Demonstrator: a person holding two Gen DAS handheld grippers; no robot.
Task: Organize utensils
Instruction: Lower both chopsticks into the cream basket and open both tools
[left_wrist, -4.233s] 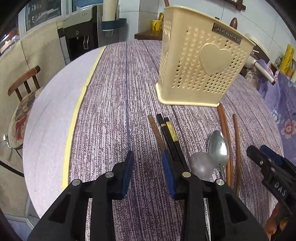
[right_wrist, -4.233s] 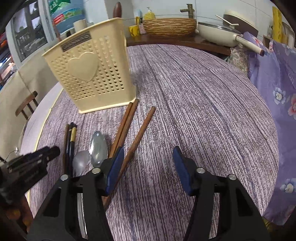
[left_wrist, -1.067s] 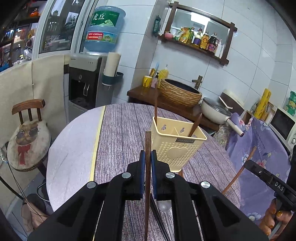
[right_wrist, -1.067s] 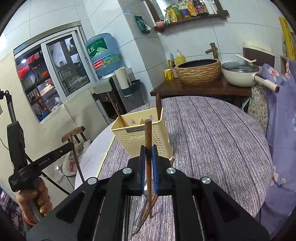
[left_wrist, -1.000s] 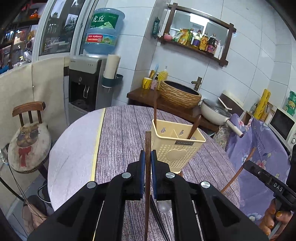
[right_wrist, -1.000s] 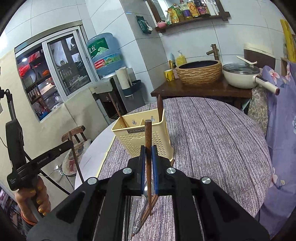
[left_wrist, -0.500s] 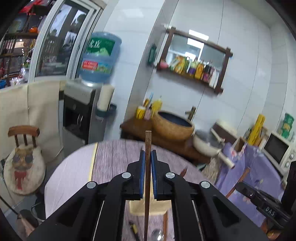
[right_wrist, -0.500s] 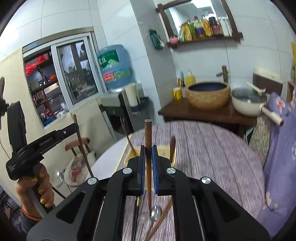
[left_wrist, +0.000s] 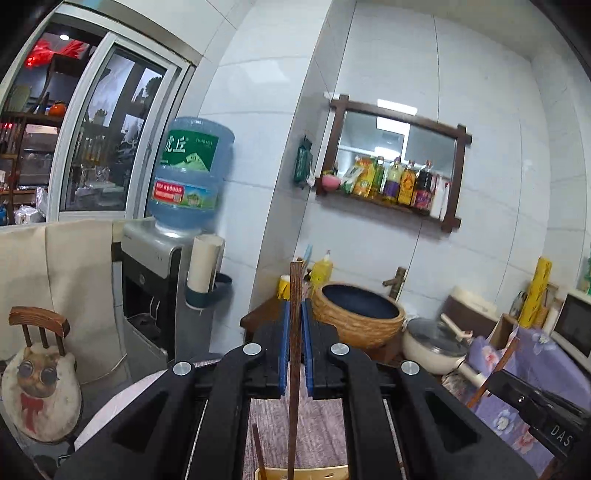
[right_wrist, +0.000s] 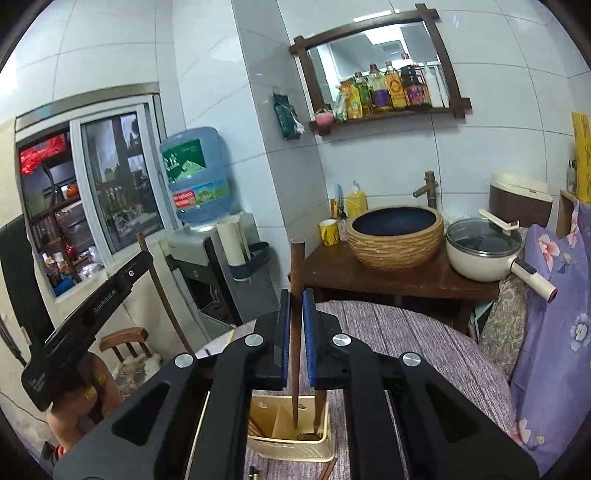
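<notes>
Both grippers had risen; left gripper (left_wrist: 294, 339) and right gripper (right_wrist: 294, 325) each clamped an upright chopstick (right_wrist: 294, 347) above the holder (right_wrist: 291, 439).

A home kitchen with a dining corner. White tiled walls (right_wrist: 480, 122) carry a wooden shelf (right_wrist: 388, 114) lined with oil and sauce bottles (right_wrist: 384, 92). A dark sideboard (right_wrist: 388, 273) holds a woven-sided basin (right_wrist: 395, 236) under a brass tap (right_wrist: 428, 188), a lidded pot (right_wrist: 484, 254) and a yellow mug (right_wrist: 328, 232). A water dispenser (left_wrist: 155, 295) with a blue jug (left_wrist: 190, 173) stands beside a window (left_wrist: 103, 147); a small wooden chair (left_wrist: 38, 373) with a cat cushion sits nearby. A round worktop (right_wrist: 413, 339) wears a purple cloth.
</notes>
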